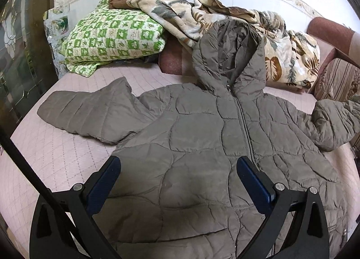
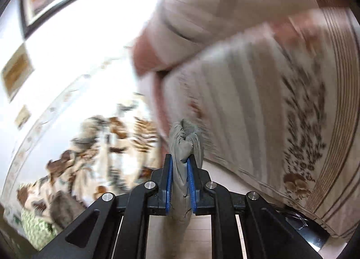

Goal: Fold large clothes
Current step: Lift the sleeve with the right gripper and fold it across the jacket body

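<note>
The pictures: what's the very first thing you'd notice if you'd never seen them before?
A big grey-brown puffy jacket lies spread flat, zipped, across the pink bed cover, sleeves out to both sides. Behind it, by the wall, sit a green checked quilt and a leaf-print blanket. In the blurry right wrist view, the right gripper pinches a bunch of grey fabric.

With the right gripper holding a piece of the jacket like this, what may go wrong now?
1. The right gripper pinches only a small bunch of jacket fabric, so it may slip out when pulled.
2. The left gripper is open above the jacket and holds nothing, so the whole jacket may drag across the bed rather than fold.
3. The lifted sleeve lies near the blanket and may catch on it.
</note>
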Available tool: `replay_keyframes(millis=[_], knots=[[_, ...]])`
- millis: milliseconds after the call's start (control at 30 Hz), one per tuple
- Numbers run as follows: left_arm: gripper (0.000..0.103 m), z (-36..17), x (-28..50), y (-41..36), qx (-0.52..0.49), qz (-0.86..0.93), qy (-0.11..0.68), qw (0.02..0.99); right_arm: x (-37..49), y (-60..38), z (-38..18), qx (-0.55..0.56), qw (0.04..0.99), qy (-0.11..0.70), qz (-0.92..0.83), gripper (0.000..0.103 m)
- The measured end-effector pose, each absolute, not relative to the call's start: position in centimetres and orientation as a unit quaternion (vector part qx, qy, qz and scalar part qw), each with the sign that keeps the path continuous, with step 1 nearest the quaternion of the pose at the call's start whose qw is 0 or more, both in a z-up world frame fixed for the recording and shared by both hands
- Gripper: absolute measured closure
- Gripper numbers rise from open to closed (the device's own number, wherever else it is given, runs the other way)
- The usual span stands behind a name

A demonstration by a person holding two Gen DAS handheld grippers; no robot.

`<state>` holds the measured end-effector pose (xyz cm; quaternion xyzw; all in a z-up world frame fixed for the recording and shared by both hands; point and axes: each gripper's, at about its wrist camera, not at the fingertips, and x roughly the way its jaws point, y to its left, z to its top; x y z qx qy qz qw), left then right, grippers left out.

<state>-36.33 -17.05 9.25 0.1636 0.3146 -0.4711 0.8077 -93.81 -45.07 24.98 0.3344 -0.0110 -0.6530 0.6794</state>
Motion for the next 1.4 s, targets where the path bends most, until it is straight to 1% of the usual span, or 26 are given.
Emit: replay_keyframes(millis=[167,267,400,533,667,767,1000,1133,1233,1300,1333,1367,1400], knots=[[0.0,9.7,-35.8,-16.2,0.156,-0.468,0.312,0.812,-86.4,-42.0,30.3,0.287,0.74,0.01,-0.608,0.09],[0.0,10.0,-35.1,-15.4,0.148,-0.465,0.313,0.815,-80.3,-39.7,32.9,0.255,0.782,0.035,-0.568,0.09],[0.0,10.4,-34.3,-14.3,0.138,-0.46,0.312,0.82,-72.3,-36.6,34.2,0.225,0.826,0.068,-0.512,0.09],[0.0,10.7,-33.5,-13.3,0.128,-0.456,0.314,0.823,-64.5,-34.6,33.5,0.208,0.857,0.105,-0.459,0.09],[0.0,10.9,-32.7,-12.4,0.117,-0.449,0.317,0.827,-58.3,-32.5,30.6,0.195,0.877,0.149,-0.414,0.09],[0.0,11.2,-32.0,-11.7,0.108,-0.438,0.317,0.834,-53.9,-31.5,27.2,0.198,0.884,0.185,-0.381,0.09],[0.001,11.0,-30.4,-10.9,0.092,-0.421,0.332,0.839,-44.8,-29.3,16.7,0.231,0.877,0.276,-0.319,0.091],[0.001,10.8,-30.3,-10.9,0.094,-0.417,0.335,0.839,-42.2,-28.6,11.3,0.247,0.864,0.311,-0.308,0.091],[0.001,10.7,-30.3,-11.0,0.095,-0.416,0.337,0.839,-41.3,-28.6,8.8,0.258,0.857,0.325,-0.305,0.091],[0.001,10.7,-30.2,-11.0,0.093,-0.414,0.338,0.84,-40.7,-28.7,7.4,0.276,0.853,0.334,-0.29,0.089],[0.001,10.8,-30.1,-11.0,0.091,-0.413,0.338,0.841,-40.5,-28.6,7.2,0.283,0.851,0.34,-0.284,0.085],[0.001,10.8,-30.1,-11.0,0.089,-0.413,0.338,0.841,-40.3,-28.6,6.5,0.294,0.847,0.348,-0.272,0.078],[0.001,10.8,-30.0,-11.0,0.088,-0.412,0.34,0.841,-40.2,-28.6,6.0,0.306,0.843,0.358,-0.259,0.074]])
